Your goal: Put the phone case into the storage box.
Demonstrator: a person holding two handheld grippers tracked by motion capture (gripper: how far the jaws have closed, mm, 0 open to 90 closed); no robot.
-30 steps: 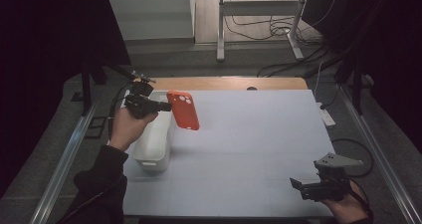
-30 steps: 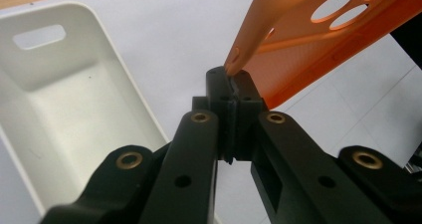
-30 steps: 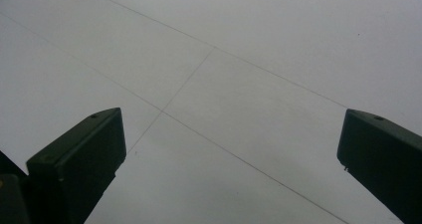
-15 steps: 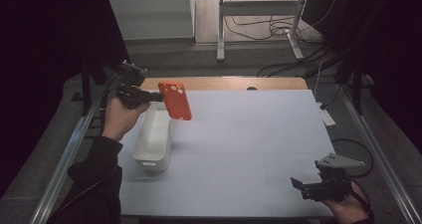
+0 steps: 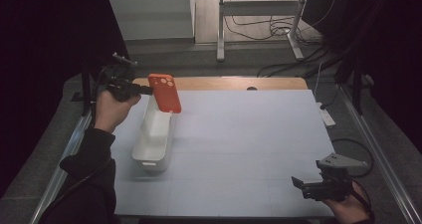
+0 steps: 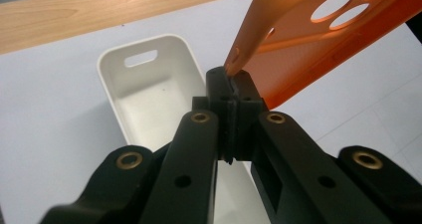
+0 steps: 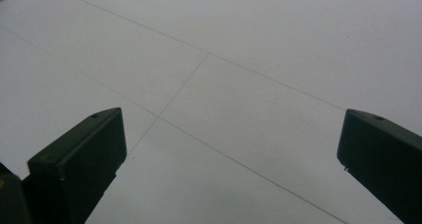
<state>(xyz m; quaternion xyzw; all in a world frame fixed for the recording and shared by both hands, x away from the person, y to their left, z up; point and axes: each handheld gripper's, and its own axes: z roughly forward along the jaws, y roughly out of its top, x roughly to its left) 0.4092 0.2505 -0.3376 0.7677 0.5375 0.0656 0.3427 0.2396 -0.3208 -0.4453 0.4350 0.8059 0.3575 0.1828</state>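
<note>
The left gripper [image 6: 230, 87] has its jaws pinched tight on the edge of an orange phone case [image 5: 165, 91], holding it up in the air above the far end of a white tub [image 5: 154, 137]. The case is thin and flexible-looking, bright orange, with round camera holes near its top corner, and it hangs tilted. The tub is long, white and rounded, with a slot handle at its far end, lying on the pale grey table [image 5: 249, 149]. The right gripper [image 5: 309, 186] rests low at the near right corner, jaws spread wide over bare table.
</note>
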